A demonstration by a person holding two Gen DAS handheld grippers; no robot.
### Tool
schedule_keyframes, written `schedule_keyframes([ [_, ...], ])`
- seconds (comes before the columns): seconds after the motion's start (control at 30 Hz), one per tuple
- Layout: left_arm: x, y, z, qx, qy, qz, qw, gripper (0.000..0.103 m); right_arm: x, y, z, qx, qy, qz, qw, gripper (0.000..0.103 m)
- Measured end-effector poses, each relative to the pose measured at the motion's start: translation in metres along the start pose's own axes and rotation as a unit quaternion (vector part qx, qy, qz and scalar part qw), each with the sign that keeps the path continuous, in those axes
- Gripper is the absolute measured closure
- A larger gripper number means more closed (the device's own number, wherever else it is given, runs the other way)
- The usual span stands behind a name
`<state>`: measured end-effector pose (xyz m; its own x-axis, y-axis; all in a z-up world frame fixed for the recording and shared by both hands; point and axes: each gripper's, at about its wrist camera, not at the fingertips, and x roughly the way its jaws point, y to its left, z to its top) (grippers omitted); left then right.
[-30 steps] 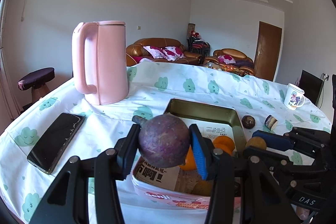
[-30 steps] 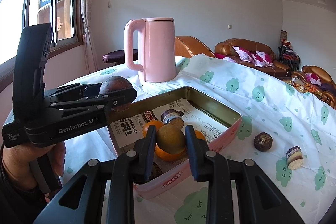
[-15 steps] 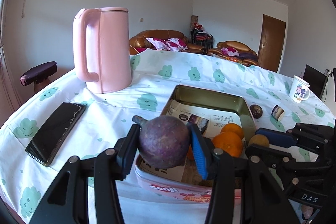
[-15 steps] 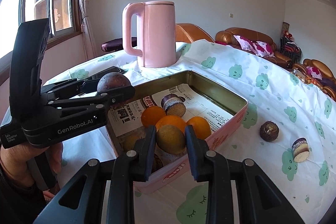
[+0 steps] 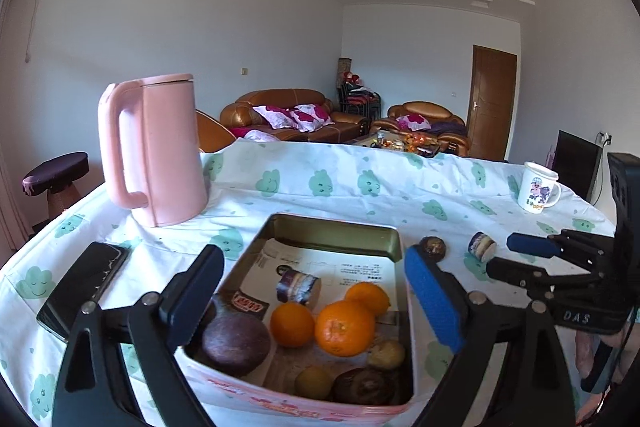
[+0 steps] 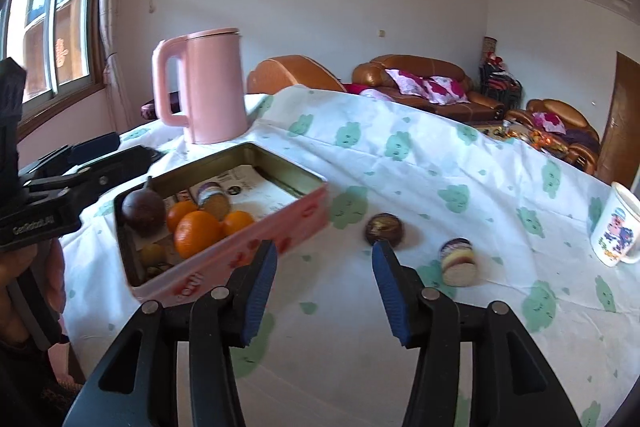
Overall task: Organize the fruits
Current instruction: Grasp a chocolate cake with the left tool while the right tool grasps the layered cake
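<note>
We see both spread wide and empty: the left hand-held gripper [image 5: 314, 285] over the tin [image 5: 340, 227], the right hand-held gripper [image 6: 325, 281] above the worktop [image 6: 440, 163].

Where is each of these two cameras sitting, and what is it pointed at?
Left wrist view: rides on the left tongs, looking down over the tin of fruit; its own two open fingers show, with the right tongs at the right edge.
Right wrist view: rides on the right tongs, facing the tablecloth beside the tin, toward a dark round fruit; its open fingers show, and the left tongs with the person's hand at left.
Shared: tin, oranges, pink kettle, mug.
</note>
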<state>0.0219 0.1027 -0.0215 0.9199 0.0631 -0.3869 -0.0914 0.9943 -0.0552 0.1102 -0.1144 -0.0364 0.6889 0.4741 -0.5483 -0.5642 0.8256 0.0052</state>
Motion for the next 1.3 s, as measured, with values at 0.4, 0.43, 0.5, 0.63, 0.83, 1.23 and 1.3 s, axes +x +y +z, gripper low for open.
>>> schedule_keyframes([
  [0.4,0.05,-0.087,0.019,0.06,0.023,-0.035,0.9973,0.002,0.064,-0.074,0.009,0.081,0.084,-0.041,0.992,0.049],
  [0.43,0.055,-0.088,0.019,0.057,0.028,-0.034,0.9974,0.002,0.071,-0.076,0.008,0.086,0.095,-0.038,0.991,0.049],
  [0.5,0.065,-0.09,0.021,0.053,0.038,-0.034,0.9973,0.002,0.083,-0.08,0.006,0.097,0.116,-0.033,0.988,0.049],
  [0.63,0.081,-0.097,0.025,0.047,0.057,-0.044,0.9963,0.002,0.089,-0.091,0.002,0.125,0.13,-0.009,0.984,0.067],
  [0.83,0.11,-0.122,0.02,0.065,0.094,-0.06,0.9916,0.013,0.06,-0.109,-0.004,0.138,0.094,-0.043,0.985,0.067],
  [1.23,0.181,-0.154,0.007,0.116,0.202,-0.062,0.9706,0.043,0.046,-0.118,-0.004,0.141,0.064,-0.054,0.987,0.067],
  [1.3,0.184,-0.156,0.007,0.123,0.205,-0.057,0.9693,0.043,0.047,-0.116,-0.003,0.135,0.066,-0.057,0.987,0.067],
])
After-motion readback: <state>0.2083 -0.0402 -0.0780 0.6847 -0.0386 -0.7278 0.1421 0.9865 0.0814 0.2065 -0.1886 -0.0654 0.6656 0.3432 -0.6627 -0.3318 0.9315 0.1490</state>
